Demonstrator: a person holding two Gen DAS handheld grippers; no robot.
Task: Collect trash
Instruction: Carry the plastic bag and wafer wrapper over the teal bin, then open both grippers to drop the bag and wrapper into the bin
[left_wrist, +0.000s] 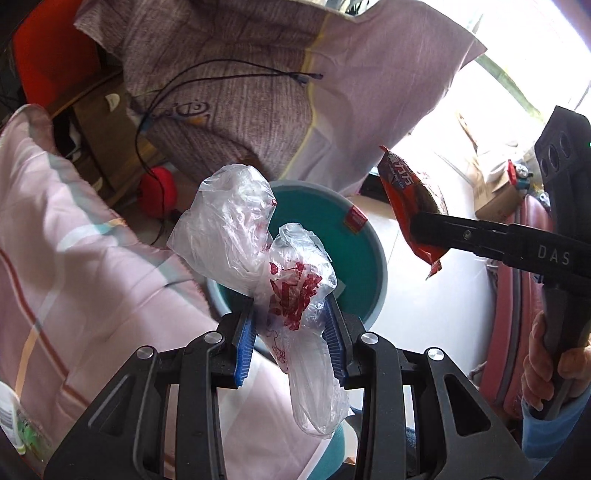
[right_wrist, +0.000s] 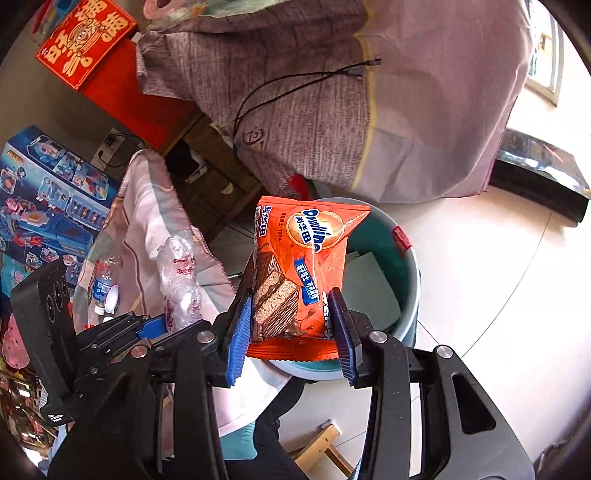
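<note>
Left wrist: left hand-held gripper (left_wrist: 291, 332) pinches crumpled plastic bag (left_wrist: 258, 251) above teal bin (left_wrist: 382, 266), poised for dropping | Right wrist: right hand-held gripper (right_wrist: 291, 328) clamps orange snack wrapper (right_wrist: 303, 266) over bin, likewise ready.

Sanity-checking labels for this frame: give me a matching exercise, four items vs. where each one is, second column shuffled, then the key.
Items:
1. clear plastic bag
2. orange Ovaltine wrapper
3. teal bin
4. water bottle

Places:
A. lying on the pink striped cloth
B. clamped in the left gripper
C. on the floor beneath both grippers
D. clamped in the right gripper

Pairs: 1-B, 2-D, 3-C, 4-A
</note>
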